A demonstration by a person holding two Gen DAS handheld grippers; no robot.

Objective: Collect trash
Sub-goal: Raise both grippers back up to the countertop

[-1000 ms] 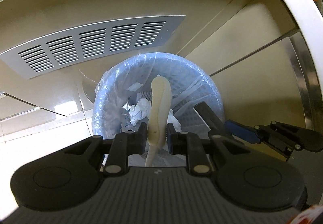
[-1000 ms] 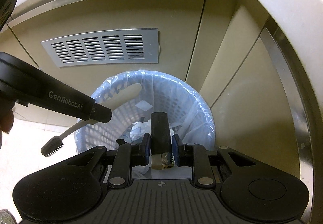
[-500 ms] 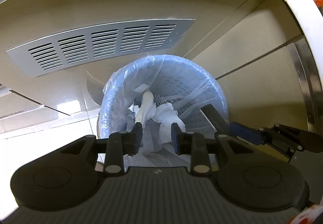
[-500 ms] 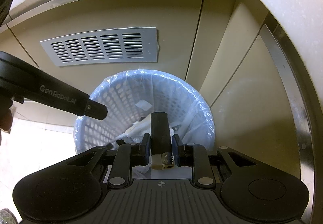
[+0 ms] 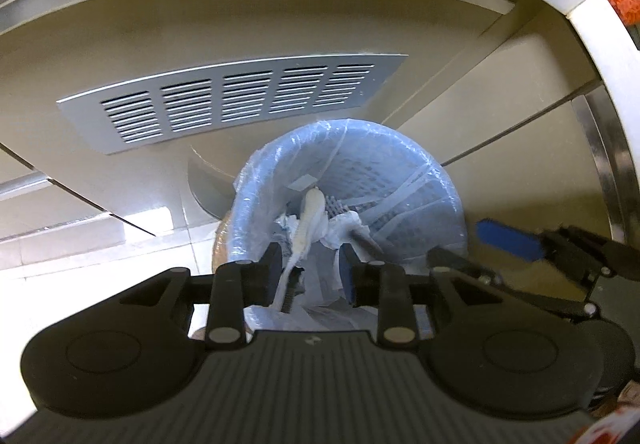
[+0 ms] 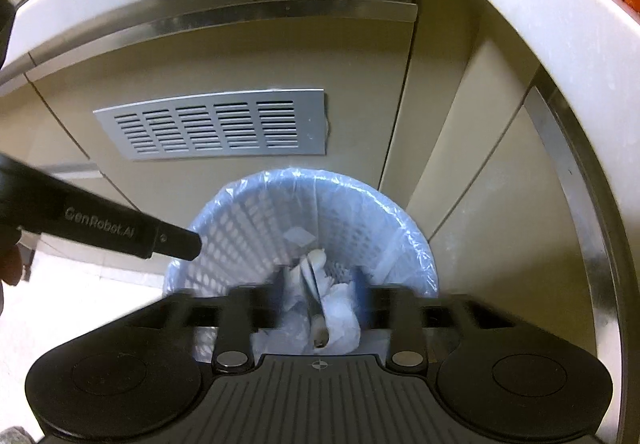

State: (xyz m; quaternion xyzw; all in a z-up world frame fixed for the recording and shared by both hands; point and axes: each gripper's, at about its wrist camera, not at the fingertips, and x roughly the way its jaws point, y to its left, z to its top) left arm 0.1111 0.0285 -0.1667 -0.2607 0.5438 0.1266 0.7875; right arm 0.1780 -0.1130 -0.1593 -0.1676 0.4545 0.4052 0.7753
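You are working in front of a beige cabinet [image 6: 240, 56] with a slatted metal vent [image 6: 216, 129], and both your claws are pointing down into the blue bin [image 6: 256, 220] lined with a clear bag. In it, the cream toothbrush [image 5: 306, 220] is lying on crumpled white paper [image 6: 340, 318], and the dark tube [image 6: 316, 318] is dropping beside it. Your right gripper [image 6: 320, 296] has just been opening; its jaws are standing released, gripping nothing. Your left gripper [image 5: 308, 270] is also standing apart, empty, above the bin.
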